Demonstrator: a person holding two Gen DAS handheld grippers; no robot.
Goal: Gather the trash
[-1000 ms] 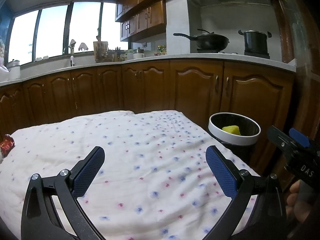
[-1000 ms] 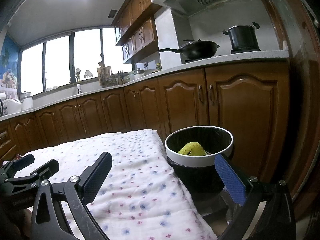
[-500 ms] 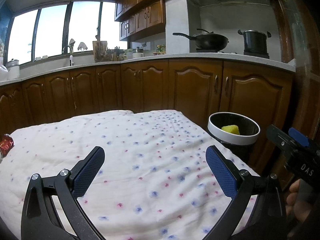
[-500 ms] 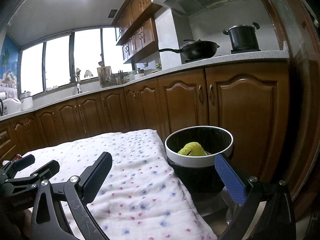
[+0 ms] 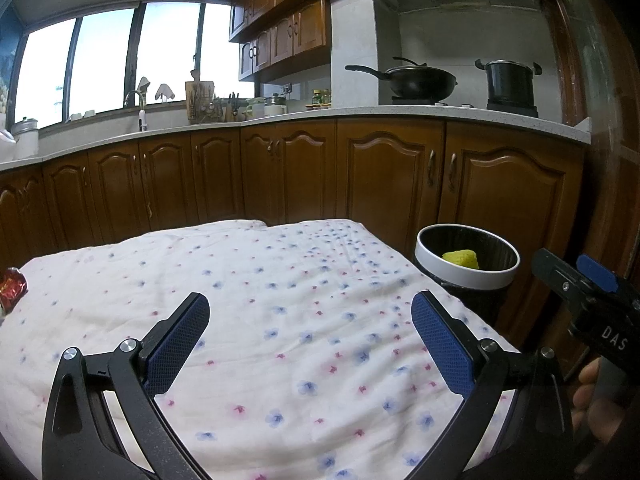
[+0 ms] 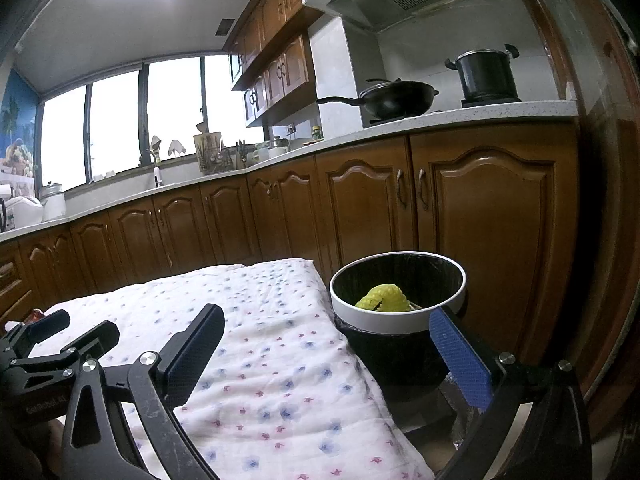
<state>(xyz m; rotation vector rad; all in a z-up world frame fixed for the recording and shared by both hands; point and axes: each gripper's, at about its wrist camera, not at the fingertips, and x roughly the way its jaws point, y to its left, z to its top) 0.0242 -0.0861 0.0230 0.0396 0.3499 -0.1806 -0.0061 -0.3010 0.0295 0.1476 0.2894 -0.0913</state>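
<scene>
From the left wrist view, the left hand-held gripper (image 5: 310,330) hangs over the tabletop (image 5: 280,320), which is covered by a white flower-print cloth; its jaws stand wide apart with nothing between them. The cloth is bare except at its far left edge, where a crumpled red wrapper (image 5: 12,289) lies, well apart from the gripper. Off the right side of the tabletop stands a trash bin (image 5: 467,272) with a white rim and black liner, and a piece of yellow trash (image 5: 461,258) already sits inside it. From the right wrist view, the right hand-held gripper (image 6: 332,344) is also spread open and empty, pointed toward the bin (image 6: 398,322), just beside the tabletop's right edge. The yellow trash (image 6: 384,298) shows clearly in the bin. The task looks partly done: one piece is binned, and the red wrapper appears to be what remains, likeliest a reach for the left side.
</scene>
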